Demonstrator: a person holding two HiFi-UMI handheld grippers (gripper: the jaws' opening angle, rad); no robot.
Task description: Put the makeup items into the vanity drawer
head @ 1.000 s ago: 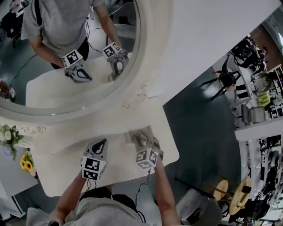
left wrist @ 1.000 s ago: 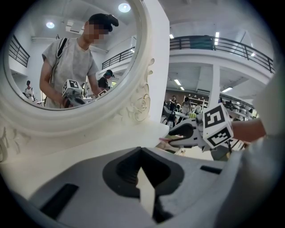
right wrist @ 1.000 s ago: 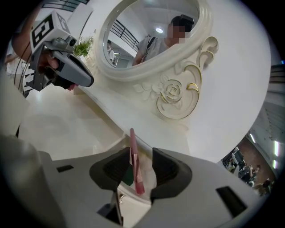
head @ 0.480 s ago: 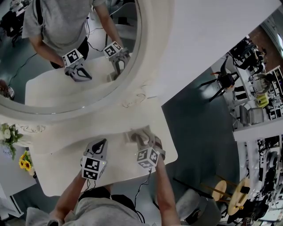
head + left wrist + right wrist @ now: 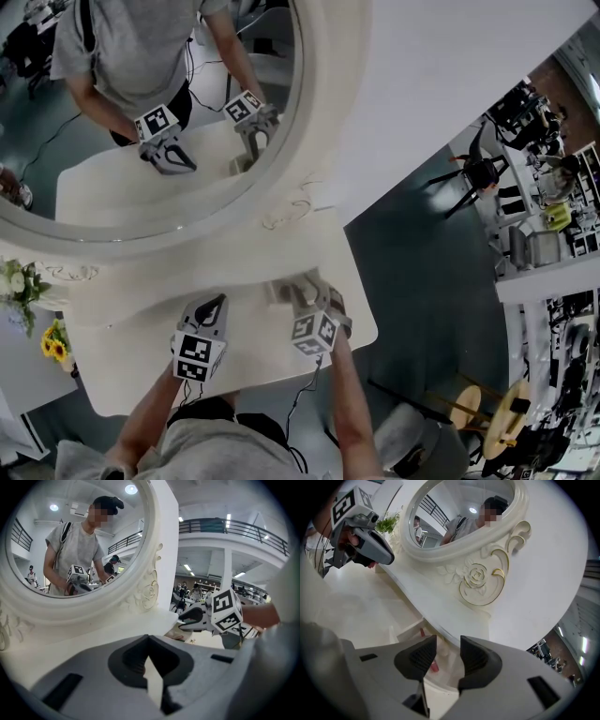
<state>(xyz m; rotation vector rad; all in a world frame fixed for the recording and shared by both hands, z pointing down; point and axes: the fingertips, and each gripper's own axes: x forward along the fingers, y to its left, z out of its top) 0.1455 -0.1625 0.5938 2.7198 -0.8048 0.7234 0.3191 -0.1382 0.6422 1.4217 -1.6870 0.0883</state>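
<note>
A small open drawer [image 5: 408, 629] sits under the mirror shelf of the white vanity [image 5: 141, 366]. Inside it lies a red makeup item [image 5: 434, 665]; a second reddish piece [image 5: 422, 632] shows by the drawer wall. My right gripper [image 5: 447, 642] hovers just above the drawer, jaws open with nothing between them. From the head view it [image 5: 298, 285] is at the table's right end. My left gripper [image 5: 221, 302] hangs over the middle of the tabletop, shut and holding nothing [image 5: 149, 640].
The big oval mirror [image 5: 141, 141] with its carved frame [image 5: 480, 581] rises right behind the drawer and reflects both grippers. Flowers [image 5: 19, 292] stand at the table's left end. The table's right edge [image 5: 367, 309] drops to a dark floor, with stools [image 5: 487, 403] beyond.
</note>
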